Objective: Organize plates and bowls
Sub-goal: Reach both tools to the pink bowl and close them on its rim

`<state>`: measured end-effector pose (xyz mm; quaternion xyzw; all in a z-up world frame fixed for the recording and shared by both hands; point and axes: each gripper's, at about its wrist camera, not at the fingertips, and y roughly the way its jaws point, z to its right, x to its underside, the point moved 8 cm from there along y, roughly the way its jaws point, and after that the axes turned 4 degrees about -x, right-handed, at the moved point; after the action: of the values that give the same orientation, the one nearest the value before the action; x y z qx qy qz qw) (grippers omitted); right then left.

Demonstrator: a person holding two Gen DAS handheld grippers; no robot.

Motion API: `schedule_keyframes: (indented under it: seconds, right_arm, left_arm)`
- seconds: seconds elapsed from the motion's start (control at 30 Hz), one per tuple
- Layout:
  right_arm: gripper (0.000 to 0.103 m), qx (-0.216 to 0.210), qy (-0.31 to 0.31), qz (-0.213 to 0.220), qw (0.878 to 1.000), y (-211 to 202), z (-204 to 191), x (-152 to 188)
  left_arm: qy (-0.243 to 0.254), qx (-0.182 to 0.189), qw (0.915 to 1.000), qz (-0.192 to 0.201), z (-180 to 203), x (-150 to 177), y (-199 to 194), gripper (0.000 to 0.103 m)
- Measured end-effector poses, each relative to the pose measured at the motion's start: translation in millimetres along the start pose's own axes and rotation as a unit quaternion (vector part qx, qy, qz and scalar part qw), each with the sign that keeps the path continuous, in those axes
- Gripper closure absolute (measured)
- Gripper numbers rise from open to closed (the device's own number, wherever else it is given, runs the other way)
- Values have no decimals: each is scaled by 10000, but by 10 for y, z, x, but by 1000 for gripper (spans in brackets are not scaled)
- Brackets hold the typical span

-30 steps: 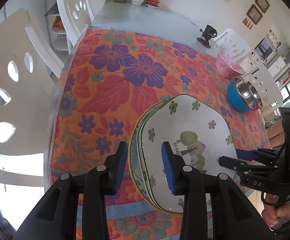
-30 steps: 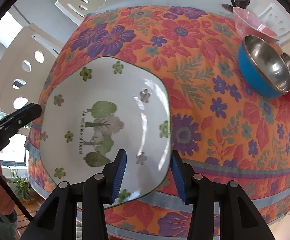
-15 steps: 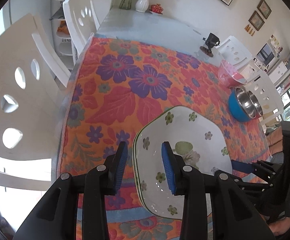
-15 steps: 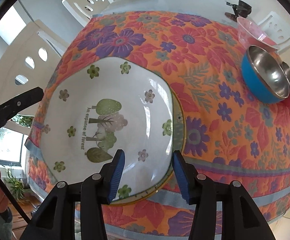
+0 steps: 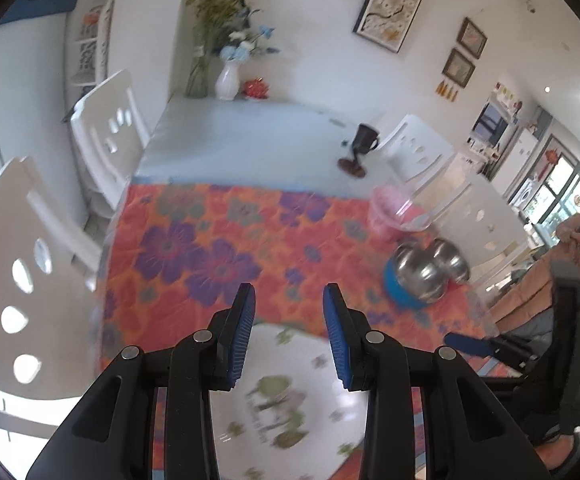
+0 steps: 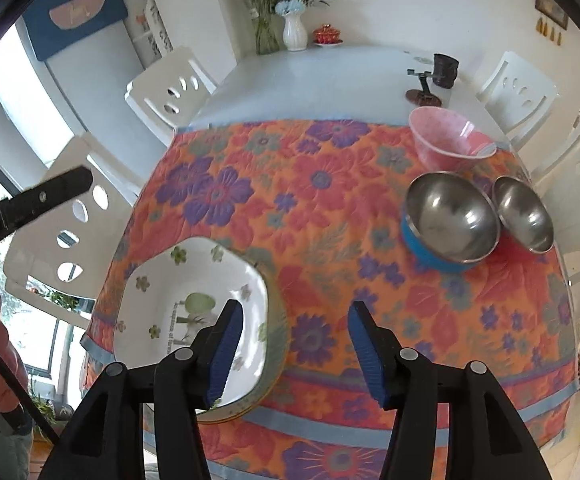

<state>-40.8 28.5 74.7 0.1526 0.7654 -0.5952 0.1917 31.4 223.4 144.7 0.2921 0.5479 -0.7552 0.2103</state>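
Note:
A white plate with green flowers and trees lies stacked on other plates at the near left of the floral cloth; it shows blurred in the left wrist view. My right gripper is open and empty, raised above the cloth just right of the stack. My left gripper is open and empty, lifted above the plate. A blue-sided steel bowl, a smaller steel bowl and a pink bowl stand at the right; the blue bowl shows in the left wrist view.
The floral cloth covers the near half of a white table. A dark cup on a stand, a white vase and a red dish stand at the far end. White chairs surround the table.
Both grippers have pulled back and up from the plate stack, and both have opened wider. The plate rests on the stack, free of both grippers.

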Motion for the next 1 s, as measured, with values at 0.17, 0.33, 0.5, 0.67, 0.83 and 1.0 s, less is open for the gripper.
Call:
schedule_keyframes:
  seconds: [0.17,0.33,0.5,0.67,0.83,1.0]
  right_arm:
    - [50,-75,-108,155,9998,-202,332,-168]
    - [47,-87,-112,408,9991,-444,833,-474]
    - [25,-106,-96,689,9975,-589,1310,-851]
    - [24,89,-25,775,9970,-468,1859,-1203]
    - [24,-244,702,528,9958,-138,2442,-1401]
    - [24,-409,1292,215,9905,248,2884,-1499]
  left_arm:
    - [-76,42,9998,204,398,-242,8,71]
    - [7,4,9994,356,833,-450,76,64]
    - [49,64,9988,484,1255,-692,271,38]
    - [-30,82,9995,290,1564,-818,746,37]
    - [-458,464,9978,-137,1794,-833,1392,37]
    - [-684,472,9941,-692,1922,-799,2062,37]
